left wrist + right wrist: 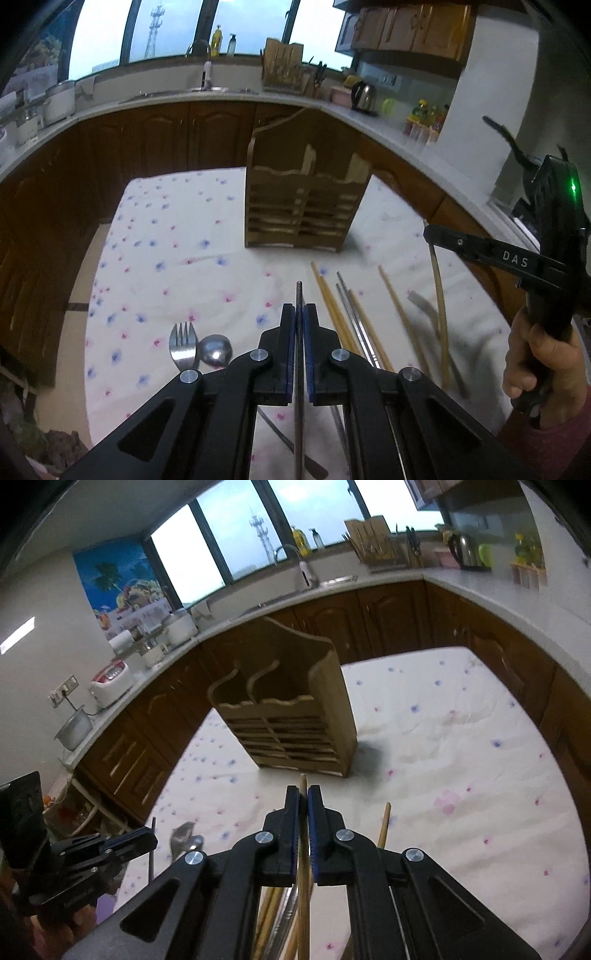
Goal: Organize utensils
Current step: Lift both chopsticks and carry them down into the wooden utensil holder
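Observation:
My left gripper (300,314) is shut on a thin grey metal stick (299,291) that pokes out past its pads, lifted above the floral tablecloth (177,240). My right gripper (303,794) is shut on a pale wooden chopstick (303,781). In the left wrist view that right gripper (430,234) holds the chopstick (441,295) hanging down at the right. A slatted wooden utensil holder (303,206) (295,720) stands upright ahead of both. On the cloth lie a fork (183,345), a spoon (214,349), wooden chopsticks (330,306) and metal chopsticks (354,317).
The table stands inside a curved kitchen counter (369,118) with dark wood cabinets, a sink, a kettle (364,94) and bottles. A hand (535,354) grips the right tool's handle. The left gripper (147,840) shows at the left edge of the right wrist view.

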The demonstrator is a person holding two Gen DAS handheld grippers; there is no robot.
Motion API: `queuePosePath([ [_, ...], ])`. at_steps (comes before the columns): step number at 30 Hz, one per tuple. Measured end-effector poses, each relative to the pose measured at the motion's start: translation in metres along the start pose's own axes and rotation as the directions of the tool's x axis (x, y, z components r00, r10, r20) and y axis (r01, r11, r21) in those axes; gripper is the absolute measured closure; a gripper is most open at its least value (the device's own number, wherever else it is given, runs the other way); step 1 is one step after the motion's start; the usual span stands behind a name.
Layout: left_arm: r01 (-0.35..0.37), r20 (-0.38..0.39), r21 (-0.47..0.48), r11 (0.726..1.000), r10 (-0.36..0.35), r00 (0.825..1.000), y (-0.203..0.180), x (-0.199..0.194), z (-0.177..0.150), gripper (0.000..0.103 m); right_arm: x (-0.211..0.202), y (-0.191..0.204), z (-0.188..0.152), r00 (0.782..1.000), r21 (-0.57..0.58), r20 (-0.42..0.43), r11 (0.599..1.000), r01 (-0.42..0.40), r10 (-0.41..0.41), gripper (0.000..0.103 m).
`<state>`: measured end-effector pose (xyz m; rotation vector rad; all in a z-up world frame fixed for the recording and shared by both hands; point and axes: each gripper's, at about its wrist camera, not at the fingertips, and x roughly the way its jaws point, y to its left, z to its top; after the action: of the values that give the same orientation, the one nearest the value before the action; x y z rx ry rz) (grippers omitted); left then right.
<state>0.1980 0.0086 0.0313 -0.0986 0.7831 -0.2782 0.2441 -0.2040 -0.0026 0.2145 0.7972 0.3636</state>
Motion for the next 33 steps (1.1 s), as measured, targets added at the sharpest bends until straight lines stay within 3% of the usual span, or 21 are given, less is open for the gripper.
queuePosePath([
  [13,0.027,0.148,0.003,1.0,-0.027,0.989,0.001,-0.067,0.0,0.1,-0.066,0.029,0.022,0.984,-0.049,0.179,0.999,-0.017,0.025,0.099],
  [33,-0.003,0.26,0.001,1.0,0.003,0.966,0.011,-0.076,0.03,0.1,-0.086,0.036,0.054,0.951,-0.071,0.309,0.997,-0.001,0.023,0.099],
])
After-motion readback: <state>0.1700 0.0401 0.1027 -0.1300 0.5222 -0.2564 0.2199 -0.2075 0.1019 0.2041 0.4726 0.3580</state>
